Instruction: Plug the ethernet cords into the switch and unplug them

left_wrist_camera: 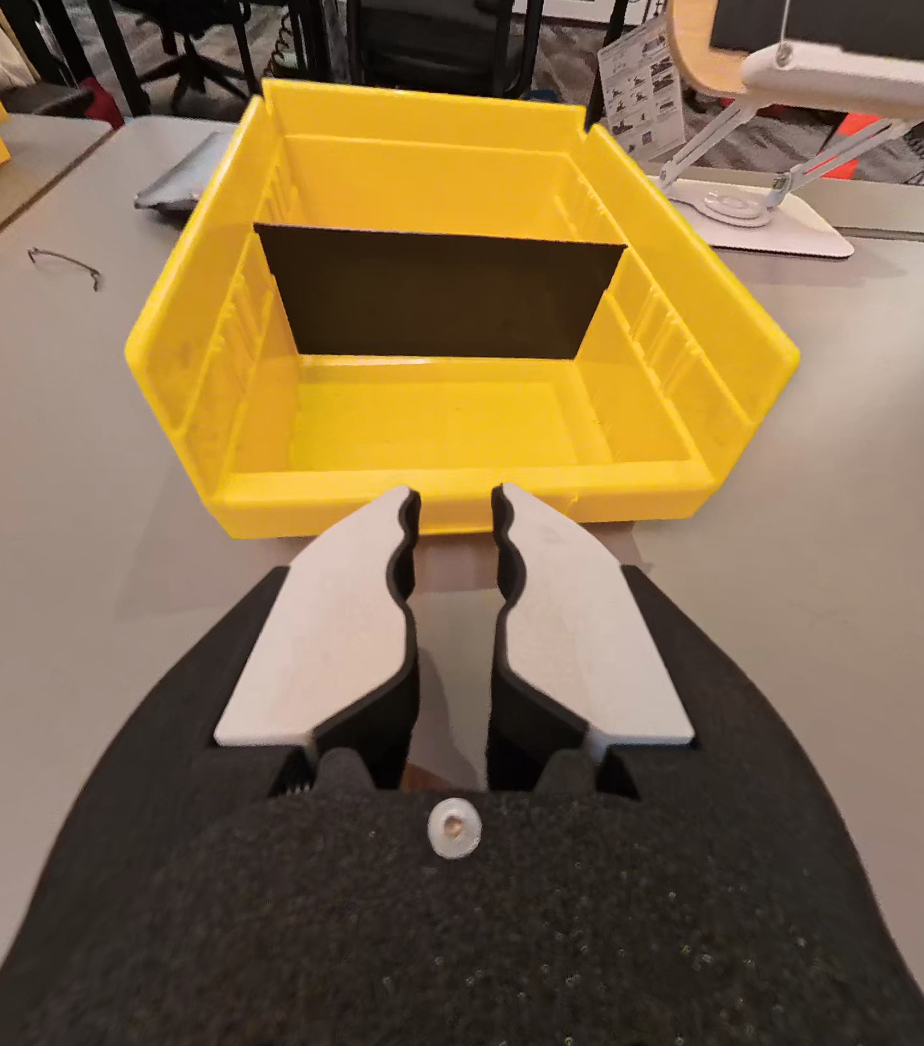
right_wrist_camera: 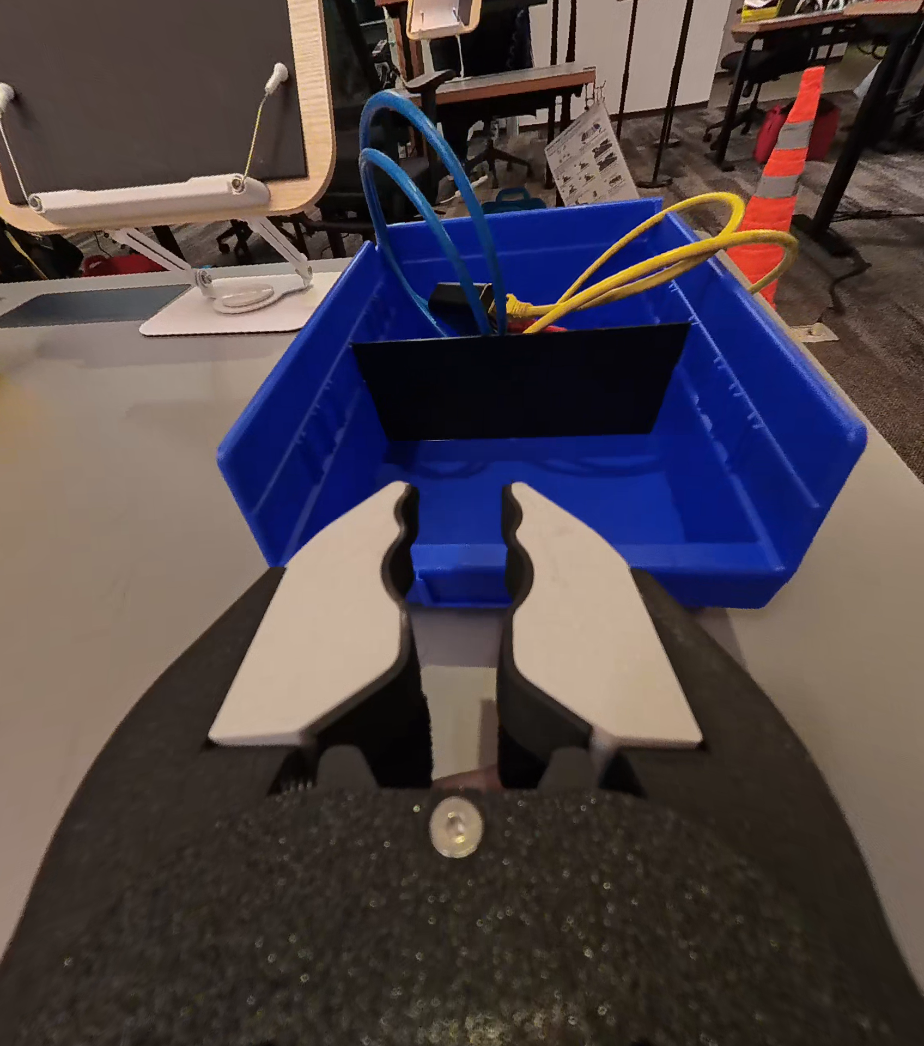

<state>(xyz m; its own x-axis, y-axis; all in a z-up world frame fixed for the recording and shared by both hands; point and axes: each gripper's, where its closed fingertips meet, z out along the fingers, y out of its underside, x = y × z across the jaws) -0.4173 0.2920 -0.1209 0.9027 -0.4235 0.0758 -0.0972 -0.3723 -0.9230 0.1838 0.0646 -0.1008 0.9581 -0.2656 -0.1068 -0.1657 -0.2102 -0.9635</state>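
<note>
In the right wrist view a blue bin (right_wrist_camera: 760, 453) stands on the grey table. Behind its black divider (right_wrist_camera: 516, 385) lie a black switch (right_wrist_camera: 457, 295), looping blue cords (right_wrist_camera: 420, 187), yellow cords (right_wrist_camera: 669, 260) and a bit of red cord (right_wrist_camera: 547, 328). The bin's near compartment holds nothing. My right gripper (right_wrist_camera: 457, 498) is open and empty, just before the bin's front lip. In the left wrist view a yellow bin (left_wrist_camera: 182, 362) with a black divider (left_wrist_camera: 437, 294) holds nothing that I can see. My left gripper (left_wrist_camera: 455, 498) is open and empty at its front lip.
A white stand with a wood-framed board (right_wrist_camera: 165, 198) sits on the table behind and left of the blue bin; its base (left_wrist_camera: 754, 226) shows right of the yellow bin. A bent wire (left_wrist_camera: 66, 266) lies left. An orange cone (right_wrist_camera: 782, 181) stands beyond the table's right edge. There is about 65 cm between the tips of the two grippers. About 20 cm separates my right fingertips from the black switch (right_wrist_camera: 457, 295).
</note>
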